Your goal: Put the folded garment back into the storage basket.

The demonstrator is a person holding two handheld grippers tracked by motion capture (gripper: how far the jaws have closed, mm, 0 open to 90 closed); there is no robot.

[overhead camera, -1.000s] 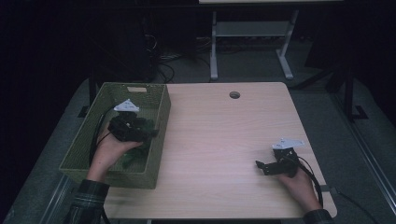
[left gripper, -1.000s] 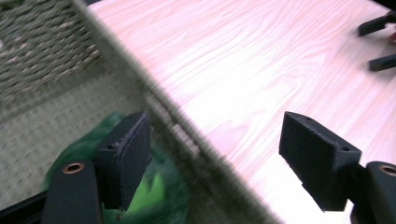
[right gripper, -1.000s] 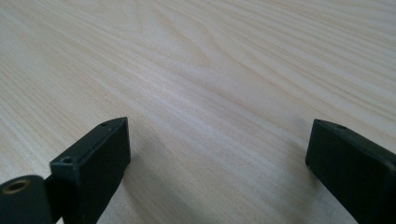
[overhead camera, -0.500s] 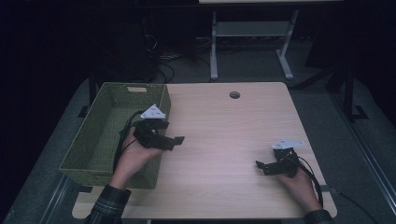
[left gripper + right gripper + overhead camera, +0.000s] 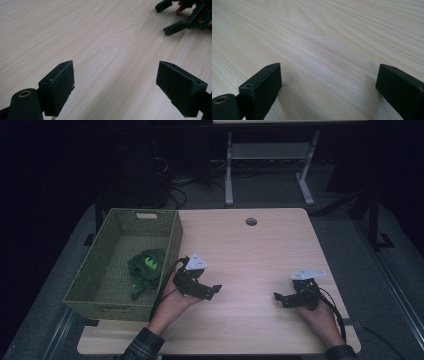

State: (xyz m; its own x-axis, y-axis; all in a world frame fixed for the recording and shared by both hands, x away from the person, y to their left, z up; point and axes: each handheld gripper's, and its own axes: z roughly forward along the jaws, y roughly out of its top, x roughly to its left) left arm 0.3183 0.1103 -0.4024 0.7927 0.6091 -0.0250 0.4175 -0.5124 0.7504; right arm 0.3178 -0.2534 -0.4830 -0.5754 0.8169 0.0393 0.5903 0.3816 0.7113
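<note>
Two grippers rest low over the table (image 5: 250,250), jaws spread and empty: the left gripper (image 5: 212,289) just beside the basket (image 5: 95,285), the right gripper (image 5: 280,297) well apart. The green toy (image 5: 145,270) lies in the basket.

Green cloth item (image 5: 145,270) in the woven basket (image 5: 107,302): crumpled, too small and dim in the high view to tell what it is; its lower part merges into shadow on the basket floor.

Left gripper (image 5: 212,290): body partly covered by the hand (image 5: 172,302) holding it. In the left gripper view the bases of both jaws run off the bottom edge.

Right gripper (image 5: 172,15) seen from the left gripper view: cut off by the top and right edges.

Both forearms run off the bottom edge of the high view. Room beyond the table (image 5: 250,255): too dark to read.
</note>
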